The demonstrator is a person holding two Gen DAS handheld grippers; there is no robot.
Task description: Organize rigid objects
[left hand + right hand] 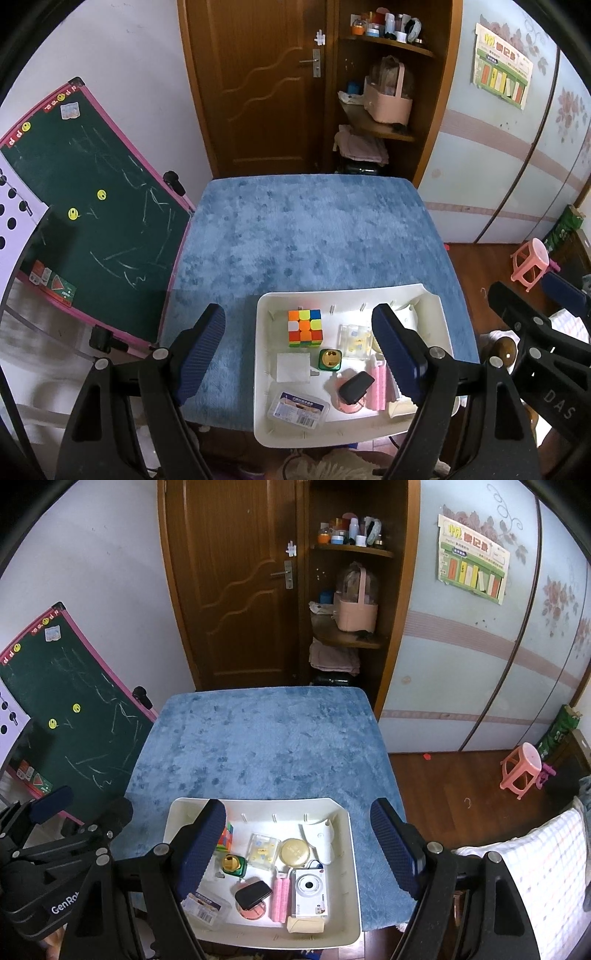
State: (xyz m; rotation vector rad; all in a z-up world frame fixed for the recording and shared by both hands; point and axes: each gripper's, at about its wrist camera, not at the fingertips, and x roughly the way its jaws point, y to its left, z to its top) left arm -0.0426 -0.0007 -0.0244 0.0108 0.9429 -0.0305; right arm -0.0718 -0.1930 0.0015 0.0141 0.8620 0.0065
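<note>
Overhead, the left gripper (pixel 299 332) hung with its jaws spread wide and nothing between them, above the near left part of the white tray (pixel 264 369); the right gripper (pixel 298 834) hung likewise, jaws wide and empty, over the same tray; every rigid object in view lay inside it, from the left: the Rubik's cube (pixel 304 328), a white square block (pixel 293 366), a clear labelled case (pixel 298 409), a green-and-gold cap (pixel 330 359), a black key fob (pixel 356 387) resting on a pink disc, a pink ribbed piece (pixel 280 897), a round gold compact (pixel 294 852) and a white camera (pixel 309 893); with all of it gathered and the blue plush cloth (pixel 314 240) bare beyond, the scene fitted either a finished gathering or a tray yet to be emptied and sorted; any grasp, I judged, should come straight down, jaws squared to flat faces, since the pieces sat close together; the cloth looked soft and likely to let small parts tip; a green chalkboard (pixel 92 203) leaned at left, a wooden door (pixel 258 85) stood behind, a pink stool (pixel 521 771) at right
</note>
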